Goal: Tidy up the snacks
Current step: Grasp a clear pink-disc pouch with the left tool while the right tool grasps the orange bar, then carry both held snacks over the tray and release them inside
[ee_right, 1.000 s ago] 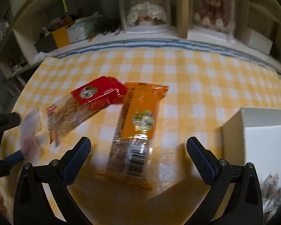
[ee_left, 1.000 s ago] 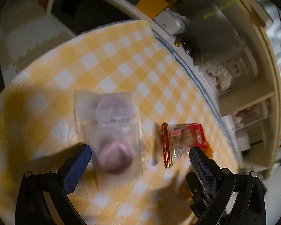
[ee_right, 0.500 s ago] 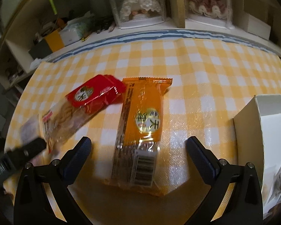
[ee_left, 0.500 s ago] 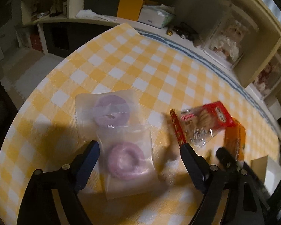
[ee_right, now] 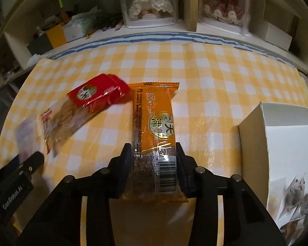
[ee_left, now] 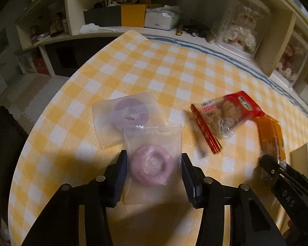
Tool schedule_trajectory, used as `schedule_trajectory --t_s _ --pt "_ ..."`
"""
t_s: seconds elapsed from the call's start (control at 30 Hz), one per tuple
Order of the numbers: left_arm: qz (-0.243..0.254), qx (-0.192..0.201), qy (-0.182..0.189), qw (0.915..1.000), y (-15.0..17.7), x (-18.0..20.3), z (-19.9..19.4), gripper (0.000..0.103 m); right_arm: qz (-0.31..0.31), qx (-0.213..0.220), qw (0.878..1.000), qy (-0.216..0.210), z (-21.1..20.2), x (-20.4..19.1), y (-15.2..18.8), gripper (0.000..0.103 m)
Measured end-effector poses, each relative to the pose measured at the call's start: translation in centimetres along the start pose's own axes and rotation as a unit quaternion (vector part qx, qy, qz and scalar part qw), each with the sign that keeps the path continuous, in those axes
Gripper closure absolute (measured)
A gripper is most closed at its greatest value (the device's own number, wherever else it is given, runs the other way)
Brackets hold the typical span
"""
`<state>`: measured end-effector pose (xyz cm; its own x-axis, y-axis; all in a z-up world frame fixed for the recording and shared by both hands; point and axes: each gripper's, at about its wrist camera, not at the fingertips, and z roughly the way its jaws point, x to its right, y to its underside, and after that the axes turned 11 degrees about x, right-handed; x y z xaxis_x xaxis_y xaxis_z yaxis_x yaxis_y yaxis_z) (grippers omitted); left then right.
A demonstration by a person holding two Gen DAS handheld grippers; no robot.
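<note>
My left gripper [ee_left: 153,160] has closed its fingers against both sides of a clear packet with a pink ring pastry [ee_left: 152,165] on the yellow checked table. A second clear packet with a purple pastry [ee_left: 125,114] lies just beyond it. My right gripper [ee_right: 154,153] is shut on the near end of an orange snack pack [ee_right: 155,131]. A red and clear cookie pack [ee_right: 82,106] lies to its left; it also shows in the left wrist view [ee_left: 225,114]. A white box [ee_right: 281,143] with wrapped snacks inside stands at the right.
The checked tablecloth [ee_right: 215,78] ends at a blue striped edge by shelves holding doll cases [ee_right: 152,2], a tissue pack [ee_left: 162,18] and clutter. The table's left edge [ee_left: 51,102] drops to the floor. The right gripper's body [ee_left: 287,186] shows in the left wrist view.
Both grippers have moved forward and closed from wide open: the left onto the pink pastry packet, the right onto the orange pack.
</note>
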<state>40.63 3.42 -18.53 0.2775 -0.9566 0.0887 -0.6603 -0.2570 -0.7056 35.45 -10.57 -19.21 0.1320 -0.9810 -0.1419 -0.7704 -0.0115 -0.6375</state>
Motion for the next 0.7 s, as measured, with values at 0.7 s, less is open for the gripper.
schedule_trajectory --t_s 0.7 --pt "-0.002 0.077 0.092 0.9928 -3.2 -0.7 -12.5 0.056 0.012 0.100 0.994 -0.029 -12.4 2.2 -3.1 0.065"
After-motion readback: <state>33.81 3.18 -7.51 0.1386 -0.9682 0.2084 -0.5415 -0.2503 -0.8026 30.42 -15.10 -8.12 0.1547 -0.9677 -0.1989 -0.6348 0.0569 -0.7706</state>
